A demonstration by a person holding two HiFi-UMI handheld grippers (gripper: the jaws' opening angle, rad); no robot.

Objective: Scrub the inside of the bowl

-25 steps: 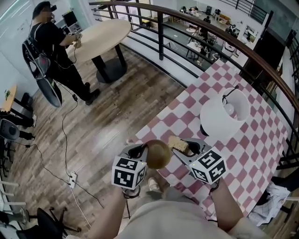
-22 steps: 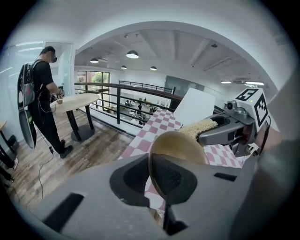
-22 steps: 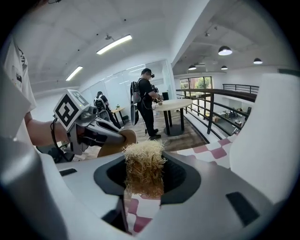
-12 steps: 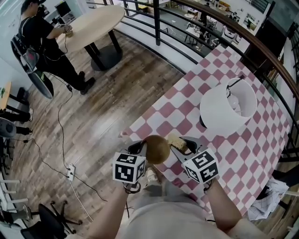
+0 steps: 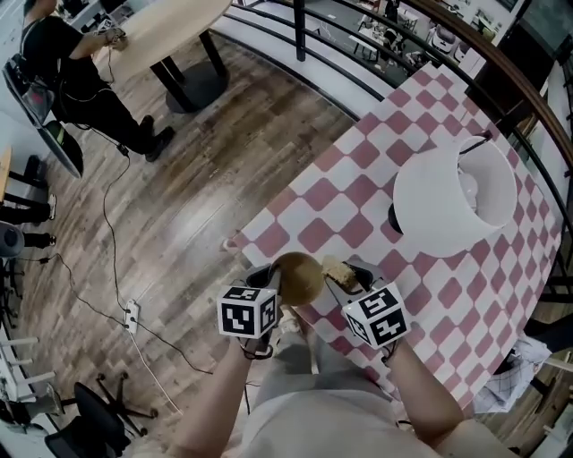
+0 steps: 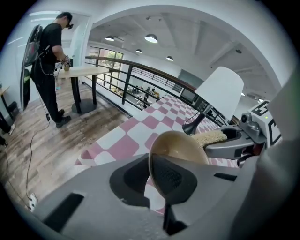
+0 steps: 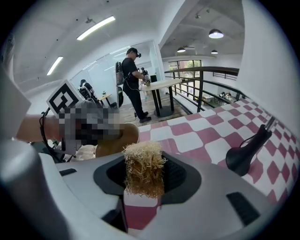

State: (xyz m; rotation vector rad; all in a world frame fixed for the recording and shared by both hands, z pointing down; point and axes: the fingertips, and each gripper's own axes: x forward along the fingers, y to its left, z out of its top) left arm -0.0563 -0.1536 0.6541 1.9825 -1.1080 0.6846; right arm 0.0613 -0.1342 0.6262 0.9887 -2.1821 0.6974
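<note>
A: Far left first?

B: Head view: a person point(image 5: 67, 67) in black at a round table point(image 5: 166, 27), wood floor point(image 5: 188, 206), and a cable running to a power strip point(image 5: 132, 314). The frame top cuts off the person's head there. The left gripper view shows the whole standing figure.

A: Left tongs?

B: The left tongs point(image 6: 157, 174) are closed, with the 2 jaws pinching the rim of the bowl point(image 6: 180, 143). The bowl stands on edge, held off the checked surface point(image 5: 358, 192) at its near corner. Head view gives only the bowl's brown outer dome. The left gripper view shows the pale inside, turned towards the right.

A: And the right?

B: The right tongs point(image 7: 143, 174) are clamped on a straw-coloured fibre scrubber point(image 7: 144, 166), which stands upright between the pads. The scrubber sits just beside the bowl's open side. No view settles whether the 2 touch. In the right gripper view the left tongs are blurred over, and the bowl shows as 1 brown sliver behind the scrubber.

A: Further right?

B: A white lamp point(image 5: 452, 201) stands on the surface, well apart from both tongs. Head view looks down into the shade. The right gripper view catches only the black base and stem, with the shade cut off.
</note>
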